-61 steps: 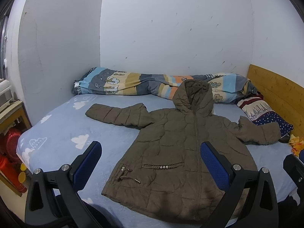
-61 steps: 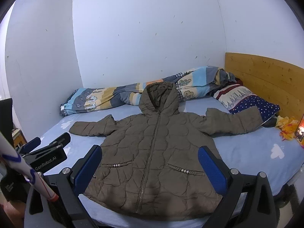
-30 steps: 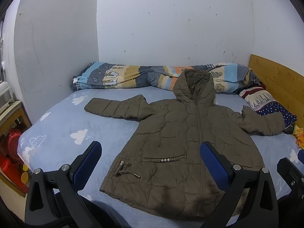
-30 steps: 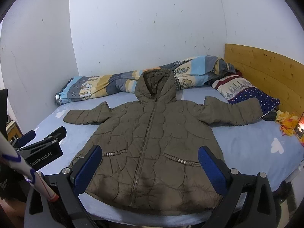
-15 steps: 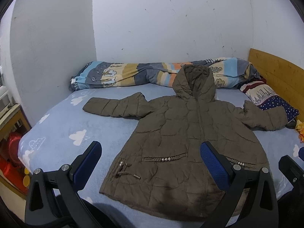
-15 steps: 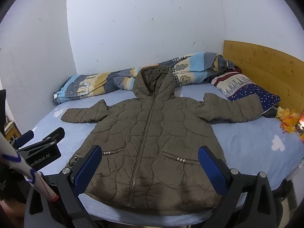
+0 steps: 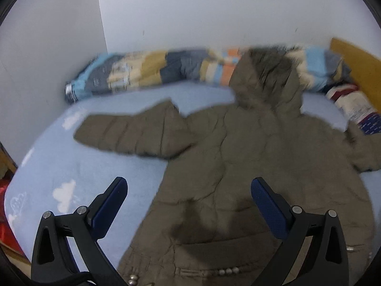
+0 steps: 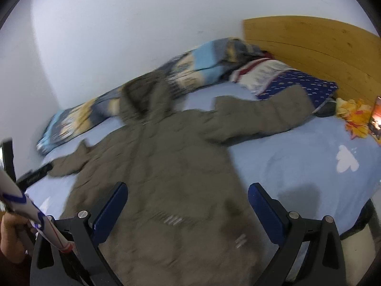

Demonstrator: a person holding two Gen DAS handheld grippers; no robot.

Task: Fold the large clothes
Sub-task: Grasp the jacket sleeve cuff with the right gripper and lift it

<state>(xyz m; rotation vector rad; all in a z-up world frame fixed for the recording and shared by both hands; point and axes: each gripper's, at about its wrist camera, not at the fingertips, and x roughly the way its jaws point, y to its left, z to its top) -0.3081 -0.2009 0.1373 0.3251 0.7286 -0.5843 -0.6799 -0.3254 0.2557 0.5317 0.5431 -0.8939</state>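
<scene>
Bed (image 7: 78,166): light blue sheet with white clouds bore the jacket; a striped rolled duvet (image 7: 152,69) lay along the far wall.
Jacket (image 7: 250,166): olive quilted, spread flat front-up, long axis running away from the cameras, hood (image 7: 266,78) at the far end touching the duvet, sleeves out to both sides.
Left gripper (image 7: 189,205): fingers wide apart, empty, above the jacket's near left part.
Right gripper (image 8: 185,205): fingers spread, empty, over the jacket's lower right front.

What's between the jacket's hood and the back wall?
The rolled striped duvet lies along the wall behind the hood of the jacket; left wrist view shows it.
</scene>
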